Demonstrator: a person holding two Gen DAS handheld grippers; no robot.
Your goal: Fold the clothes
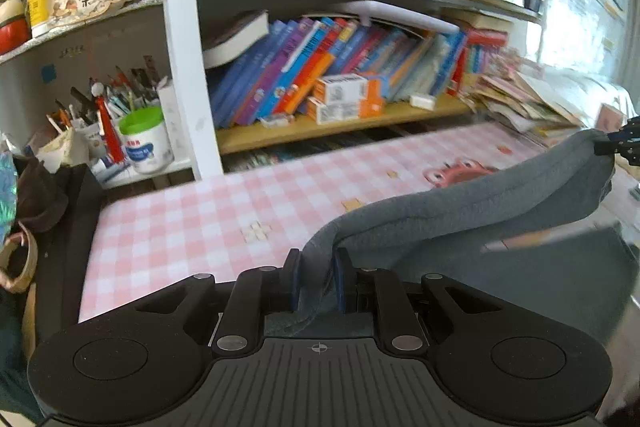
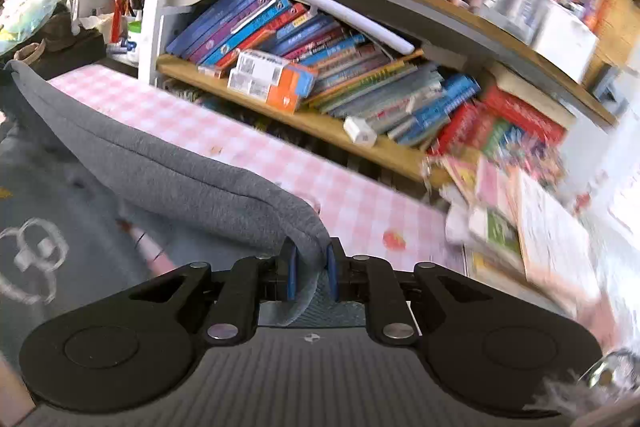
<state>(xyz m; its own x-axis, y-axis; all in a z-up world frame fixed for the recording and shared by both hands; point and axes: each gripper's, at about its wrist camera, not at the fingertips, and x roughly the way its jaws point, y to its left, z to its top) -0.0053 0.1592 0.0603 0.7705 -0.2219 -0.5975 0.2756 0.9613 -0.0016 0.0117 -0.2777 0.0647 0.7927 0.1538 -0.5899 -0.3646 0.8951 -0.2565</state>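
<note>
While your left tool (image 1: 316,281) pinches one end of the grey garment (image 1: 460,211), your right tool (image 2: 311,277) pinches the other (hem stretched between them), lifted above the pink-checked counter (image 1: 192,223) ahead.

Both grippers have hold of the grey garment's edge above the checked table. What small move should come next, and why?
Probably carry the pinched edge forward and lower it onto the rest of the cloth. The left gripper and right gripper each clamp the grey garment, its edge stretched between them in the air above the pink checked table, so the fold is not yet laid.
</note>
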